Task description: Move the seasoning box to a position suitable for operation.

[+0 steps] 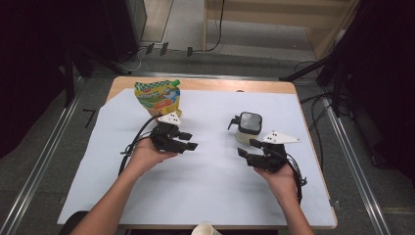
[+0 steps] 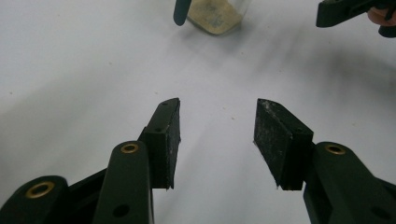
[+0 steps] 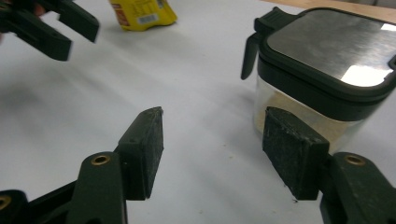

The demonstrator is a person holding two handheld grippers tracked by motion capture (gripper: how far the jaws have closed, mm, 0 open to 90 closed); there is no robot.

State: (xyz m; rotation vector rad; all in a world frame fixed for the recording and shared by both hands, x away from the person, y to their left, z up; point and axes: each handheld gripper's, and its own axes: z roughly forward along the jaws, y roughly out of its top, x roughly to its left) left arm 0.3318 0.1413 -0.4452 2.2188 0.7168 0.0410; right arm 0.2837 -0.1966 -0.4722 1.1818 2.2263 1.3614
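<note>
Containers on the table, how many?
2: yellow pouch at the far left near the left gripper; lidded jar right of centre, just beyond the right gripper.

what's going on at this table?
A person holds a hand-held gripper in each hand over a white-covered table. Both are open and empty. The right hand-held gripper sits just beside a clear jar with a steel lid; the left hand-held gripper hovers near a yellow-green snack pouch. Nothing is gripped yet.
</note>
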